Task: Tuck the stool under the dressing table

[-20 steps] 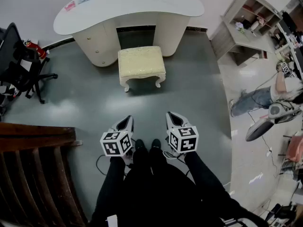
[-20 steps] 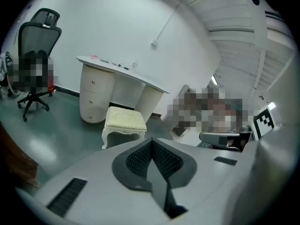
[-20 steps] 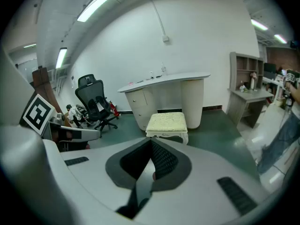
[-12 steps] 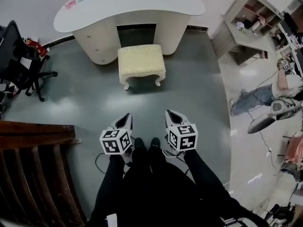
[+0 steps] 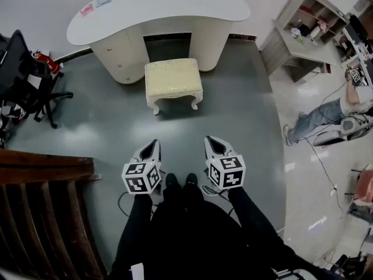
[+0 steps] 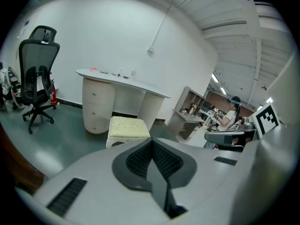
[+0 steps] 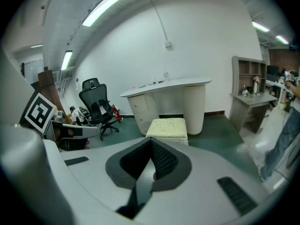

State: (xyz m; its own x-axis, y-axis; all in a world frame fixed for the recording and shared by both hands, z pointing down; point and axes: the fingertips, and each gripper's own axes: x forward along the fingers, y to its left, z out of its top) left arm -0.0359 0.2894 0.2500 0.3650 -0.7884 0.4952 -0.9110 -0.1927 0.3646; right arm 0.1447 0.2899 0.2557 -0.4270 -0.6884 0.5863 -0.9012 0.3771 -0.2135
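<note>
A cream stool [image 5: 173,81] with a padded yellow seat and curved white legs stands on the green floor, just in front of the knee gap of the white curved dressing table [image 5: 157,7]. It also shows ahead in the left gripper view as the stool [image 6: 127,127] and in the right gripper view as the stool [image 7: 168,127]. My left gripper [image 5: 152,147] and right gripper [image 5: 213,143] are held side by side near my body, well short of the stool. Both are shut and hold nothing.
A black office chair [image 5: 26,74] stands at the left by the wall. A dark wooden railing [image 5: 41,203] fills the lower left. A grey shelf desk [image 5: 303,28] is at the right, with a person [image 5: 326,118] beyond it. Cables lie on the floor at the right.
The view has shifted slightly; the grippers and stool keep the same places. The person at the right has moved a little.
</note>
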